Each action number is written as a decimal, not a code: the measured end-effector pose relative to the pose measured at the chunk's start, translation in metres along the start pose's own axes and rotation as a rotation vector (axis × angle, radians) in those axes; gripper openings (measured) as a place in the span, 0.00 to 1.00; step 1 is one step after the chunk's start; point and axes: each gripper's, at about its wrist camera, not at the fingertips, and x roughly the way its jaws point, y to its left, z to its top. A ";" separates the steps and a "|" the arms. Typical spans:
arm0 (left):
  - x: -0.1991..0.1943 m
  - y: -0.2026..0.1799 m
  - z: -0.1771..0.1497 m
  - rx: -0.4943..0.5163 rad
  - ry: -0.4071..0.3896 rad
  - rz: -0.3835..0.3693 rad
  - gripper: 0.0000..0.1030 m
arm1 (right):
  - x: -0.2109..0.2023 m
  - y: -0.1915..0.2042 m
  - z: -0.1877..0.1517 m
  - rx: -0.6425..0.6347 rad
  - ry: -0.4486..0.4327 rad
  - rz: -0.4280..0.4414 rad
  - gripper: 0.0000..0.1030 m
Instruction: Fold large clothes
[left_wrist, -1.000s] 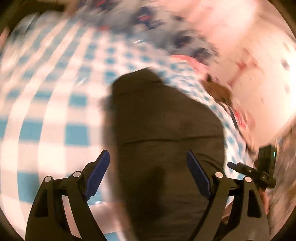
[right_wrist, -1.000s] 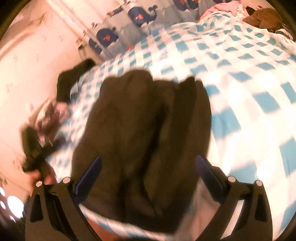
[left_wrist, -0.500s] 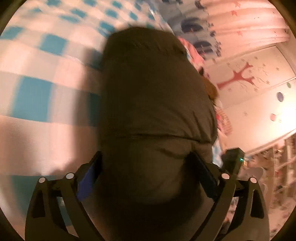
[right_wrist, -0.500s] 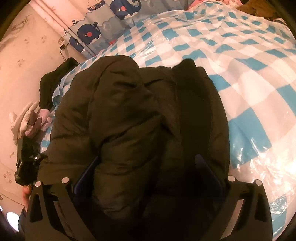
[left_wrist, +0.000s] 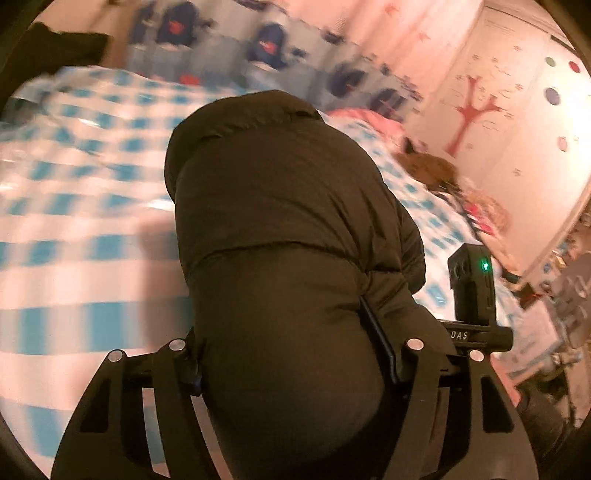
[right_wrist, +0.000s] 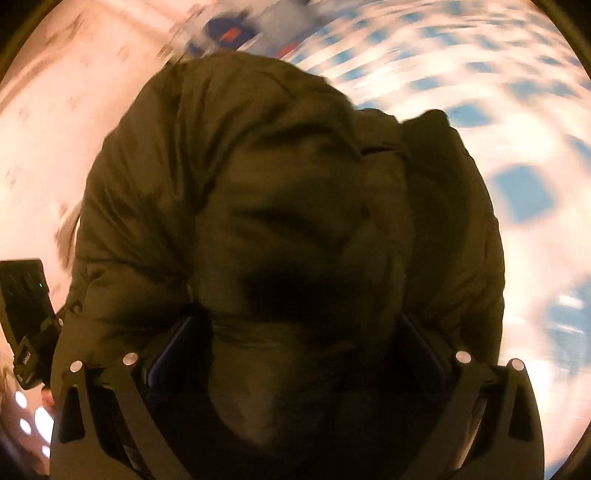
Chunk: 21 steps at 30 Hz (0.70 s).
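Two handheld grippers grip a dark puffer jacket (left_wrist: 288, 236) from its near end. The left gripper (left_wrist: 291, 354) has its jaws closing on a thick fold of padding that bulges between its fingers, and the right gripper (right_wrist: 295, 343) likewise pinches a bunched fold. The jacket stretches away over a blue-and-white checked bedcover (left_wrist: 85, 192). Beyond hang whale-print curtains (left_wrist: 269, 40), blurred, and a pink wall (left_wrist: 509, 122).

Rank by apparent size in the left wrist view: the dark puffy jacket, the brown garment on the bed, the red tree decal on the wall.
1. dark puffy jacket, by far; it is also nearest the camera.
2-3. brown garment and red tree decal look about alike; not ranked.
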 end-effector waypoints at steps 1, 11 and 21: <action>-0.020 0.020 0.001 -0.013 -0.018 0.046 0.61 | 0.024 0.030 0.005 -0.041 0.026 0.025 0.95; -0.085 0.218 -0.045 -0.384 0.028 0.211 0.65 | 0.170 0.171 -0.007 -0.295 0.115 0.064 0.95; -0.087 0.211 -0.043 -0.319 -0.055 0.243 0.70 | 0.069 0.213 0.047 -0.377 -0.103 0.150 0.93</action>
